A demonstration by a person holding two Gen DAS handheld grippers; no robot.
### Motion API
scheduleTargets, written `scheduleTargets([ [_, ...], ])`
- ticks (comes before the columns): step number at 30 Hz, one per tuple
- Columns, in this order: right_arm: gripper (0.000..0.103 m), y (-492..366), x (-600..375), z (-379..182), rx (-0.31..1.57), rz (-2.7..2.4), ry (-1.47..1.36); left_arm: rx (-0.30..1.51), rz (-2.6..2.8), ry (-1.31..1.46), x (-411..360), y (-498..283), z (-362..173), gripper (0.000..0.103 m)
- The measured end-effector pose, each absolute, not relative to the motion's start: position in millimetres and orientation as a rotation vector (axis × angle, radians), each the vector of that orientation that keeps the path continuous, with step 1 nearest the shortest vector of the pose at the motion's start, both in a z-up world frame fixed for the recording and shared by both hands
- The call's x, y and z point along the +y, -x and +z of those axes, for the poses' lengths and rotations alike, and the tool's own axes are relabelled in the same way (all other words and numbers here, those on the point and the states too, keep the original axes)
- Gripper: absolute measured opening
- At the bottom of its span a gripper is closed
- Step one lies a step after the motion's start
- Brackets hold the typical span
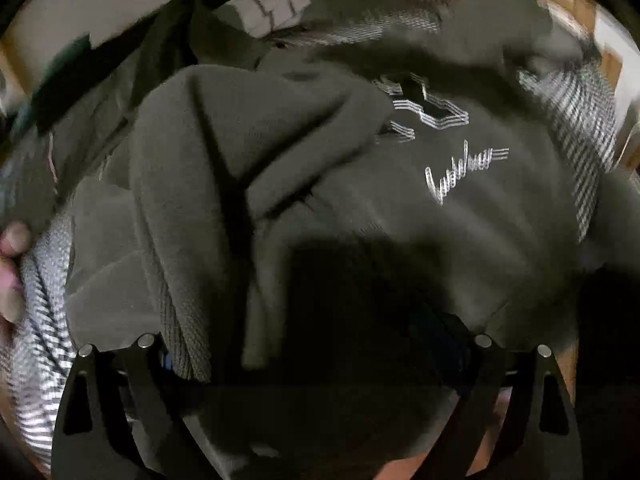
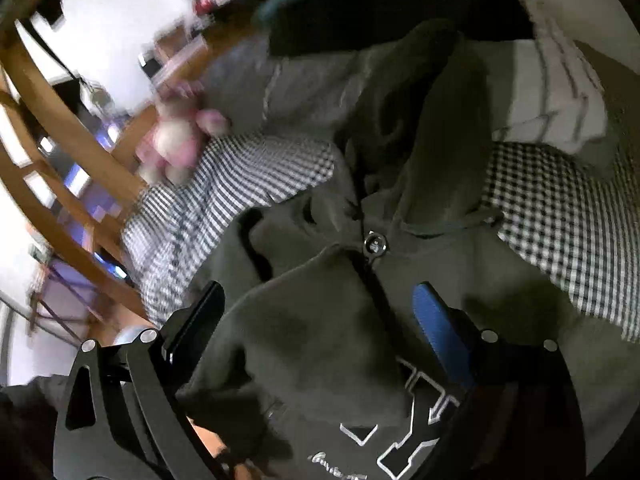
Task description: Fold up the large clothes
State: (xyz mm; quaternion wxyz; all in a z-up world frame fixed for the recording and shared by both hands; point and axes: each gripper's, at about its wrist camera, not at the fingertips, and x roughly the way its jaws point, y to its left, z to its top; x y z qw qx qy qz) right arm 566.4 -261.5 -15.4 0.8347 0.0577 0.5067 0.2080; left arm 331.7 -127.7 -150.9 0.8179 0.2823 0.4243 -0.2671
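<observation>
A pink plush toy [image 2: 176,140] sits at the bed's wooden edge [image 2: 80,128], beside the checkered bedding [image 2: 224,184] under the grey hoodie [image 2: 320,320]. A dark garment [image 2: 400,12] lies beyond. The right gripper [image 2: 316,320] is spread wide around hoodie fabric; the left gripper [image 1: 312,344] is buried in cloth, its grip unclear.

Dark grey hoodie [image 1: 400,216] bunched over checked cloth [image 1: 576,128], white printed lettering [image 1: 464,172], left hand-held gripper [image 1: 316,344] spread wide.
</observation>
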Motion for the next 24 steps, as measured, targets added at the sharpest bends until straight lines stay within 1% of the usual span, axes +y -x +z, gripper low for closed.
scheduleTargets([
  [2, 0.093, -591.2, -218.5, -25.5, 1.152, 0.418, 0.070, 0.868, -0.540, -0.646, -132.6, -327.5, -151.8, 0.091],
  [3, 0.091, -601.9, -198.2, -33.5, 1.203, 0.421, 0.166, 0.857, -0.529, -0.655, -134.7, -325.1, -154.1, 0.091],
  [4, 0.080, -614.0, -174.1, -47.9, 1.287, 0.439, 0.270, 0.853, -0.525, -0.651, -134.1, -324.8, -155.0, 0.091],
  [5, 0.076, -622.8, -153.5, -64.9, 1.367, 0.449, 0.385, 0.853, -0.525, -0.643, -134.3, -322.7, -155.6, 0.091],
  [6, 0.076, -627.1, -141.4, -78.3, 1.419, 0.449, 0.477, 0.854, -0.526, -0.633, -134.5, -322.2, -156.5, 0.091],
  [7, 0.076, -633.8, -129.5, -106.3, 1.534, 0.443, 0.611, 0.852, -0.528, -0.628, -134.1, -322.3, -156.8, 0.091],
  [9, 0.075, -641.8, -128.0, -133.0, 1.643, 0.399, 0.675, 0.851, -0.534, -0.623, -129.7, -324.0, -154.9, 0.091],
  [10, 0.063, -644.1, -126.6, -140.2, 1.680, 0.414, 0.645, 0.853, -0.539, -0.615, -128.1, -323.9, -153.8, 0.091],
  [11, 0.045, -641.8, -122.0, -140.8, 1.686, 0.461, 0.620, 0.858, -0.546, -0.602, -121.3, -324.4, -151.1, 0.091],
  [12, 0.041, -638.9, -119.7, -135.7, 1.657, 0.468, 0.614, 0.863, -0.553, -0.582, -116.9, -325.4, -150.7, 0.091],
  [13, 0.027, -637.9, -120.6, -128.7, 1.633, 0.476, 0.577, 0.864, -0.559, -0.567, -114.1, -324.8, -150.6, 0.091],
  [14, 0.020, -636.6, -125.2, -115.5, 1.583, 0.488, 0.509, 0.862, -0.560, -0.559, -111.2, -323.0, -152.5, 0.092],
  [16, 0.018, -632.2, -139.0, -78.3, 1.427, 0.520, 0.361, 0.846, -0.552, -0.543, -105.0, -320.4, -154.2, 0.092],
  [19, 0.018, -601.7, -177.3, 8.9, 1.024, 0.682, 0.029, 0.814, -0.525, -0.515, -102.3, -318.4, -154.2, 0.092],
  [21, 0.018, -569.4, -213.9, 48.0, 0.823, 0.676, -0.137, 0.785, -0.497, -0.498, -102.1, -318.0, -151.9, 0.092],
  [23, 0.018, -539.5, -252.8, 58.8, 0.685, 0.635, -0.243, 0.770, -0.474, -0.473, -101.2, -319.1, -148.3, 0.092],
  [24, 0.018, -516.5, -284.1, 54.7, 0.611, 0.586, -0.337, 0.752, -0.456, -0.466, -103.6, -324.9, -147.2, 0.092],
])
